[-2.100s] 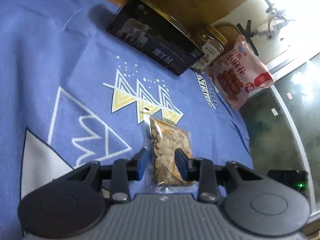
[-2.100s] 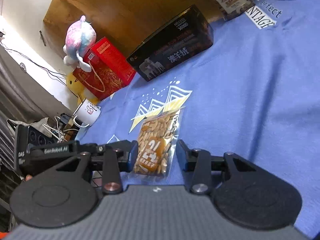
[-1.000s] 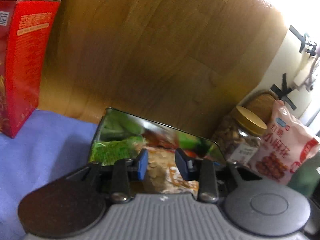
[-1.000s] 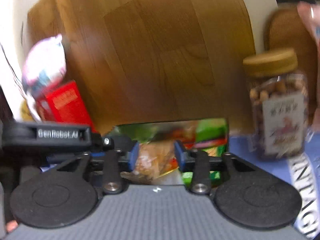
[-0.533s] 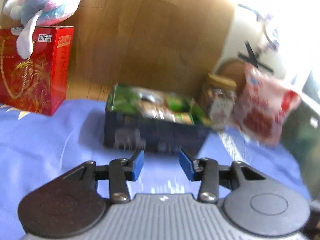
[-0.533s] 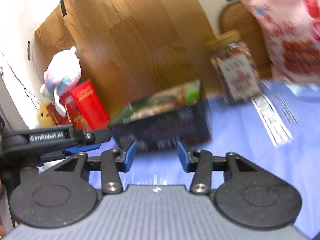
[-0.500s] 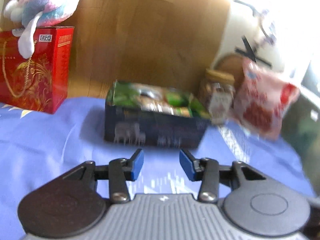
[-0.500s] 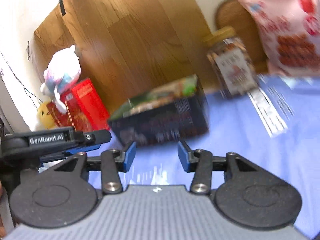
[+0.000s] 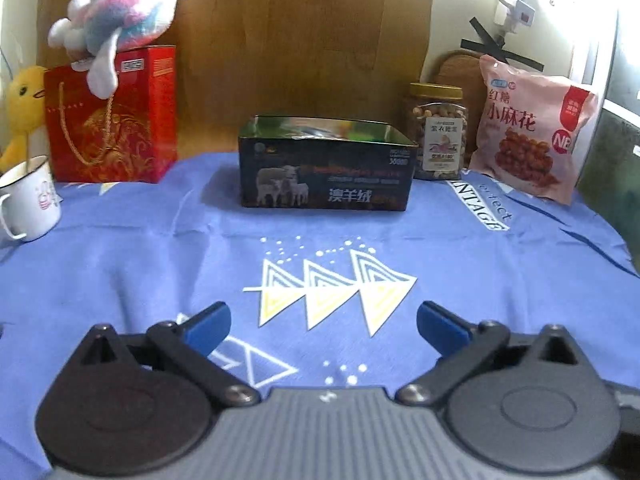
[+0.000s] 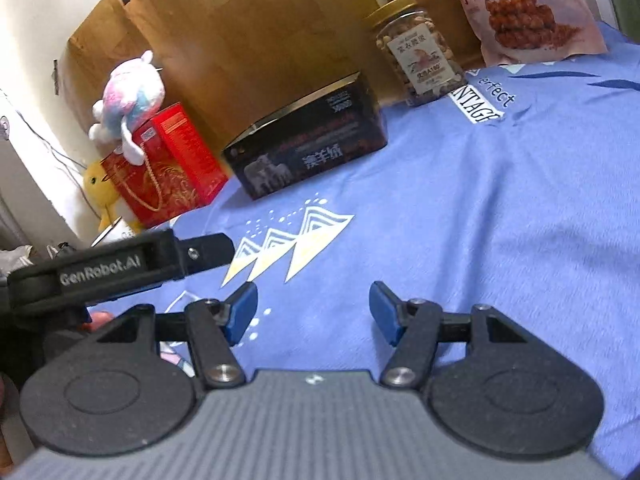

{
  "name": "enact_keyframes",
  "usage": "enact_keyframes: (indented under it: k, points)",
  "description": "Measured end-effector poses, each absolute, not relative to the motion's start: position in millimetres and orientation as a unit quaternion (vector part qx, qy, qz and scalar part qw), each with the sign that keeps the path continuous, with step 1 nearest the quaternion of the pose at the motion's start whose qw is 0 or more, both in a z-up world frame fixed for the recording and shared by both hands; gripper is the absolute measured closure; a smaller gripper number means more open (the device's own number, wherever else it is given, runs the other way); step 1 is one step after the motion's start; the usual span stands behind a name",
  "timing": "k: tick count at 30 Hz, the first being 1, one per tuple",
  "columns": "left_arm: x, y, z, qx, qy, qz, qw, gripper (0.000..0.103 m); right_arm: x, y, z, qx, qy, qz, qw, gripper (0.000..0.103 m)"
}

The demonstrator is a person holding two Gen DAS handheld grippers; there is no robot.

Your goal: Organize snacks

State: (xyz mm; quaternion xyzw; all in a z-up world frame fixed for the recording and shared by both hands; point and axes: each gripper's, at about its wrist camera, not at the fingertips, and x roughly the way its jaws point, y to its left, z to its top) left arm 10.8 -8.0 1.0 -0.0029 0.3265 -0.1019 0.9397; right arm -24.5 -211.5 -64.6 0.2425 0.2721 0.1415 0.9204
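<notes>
Jaws of the left gripper (image 9: 322, 322) are spread wide with nothing between them; those of the right gripper (image 10: 313, 312) are also parted and empty, and both sets have just been opening. Snack packets are seen inside the dark box (image 9: 326, 172) at the back of the blue cloth (image 9: 500, 300), only their green and mixed wrappers showing over the rim.

Risk, as judged: if more is to be sorted, the loose pink snack bag (image 9: 532, 128) could be toppled or the nut jar (image 9: 438, 132) knocked when reached for, since they stand just beside each other and close to the box. Cloth wrinkles could be snagged by low fingertips. Collision between the two grippers is possible, the left one's arm being seen near the right one's blue pads.

Also around: red gift box (image 9: 114, 116) with a plush toy (image 9: 116, 20) on top, yellow duck (image 9: 22, 108), white mug (image 9: 30, 200). No packet is left on the open cloth; nothing blocks the way.
</notes>
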Motion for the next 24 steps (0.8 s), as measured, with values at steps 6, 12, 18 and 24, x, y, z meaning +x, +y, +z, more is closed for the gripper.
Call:
enact_keyframes:
  k: [6,12,18,24]
  points:
    - [6,-4,4,0.002,0.319,-0.090,0.944,0.000,-33,-210,-60,0.238,0.258,0.144,0.925,0.037]
    - [2,-2,6,0.016,0.308,-0.077,0.948,0.000,-36,-209,-61,0.235,0.255,0.138,0.928,0.034]
    - [1,0,6,0.043,0.296,-0.051,0.953,0.000,-38,-216,-63,0.245,0.247,0.113,0.931,0.032]
    - [4,-3,-1,0.080,0.297,-0.024,0.951,0.000,-39,-222,-64,0.257,0.239,0.100,0.931,0.031]
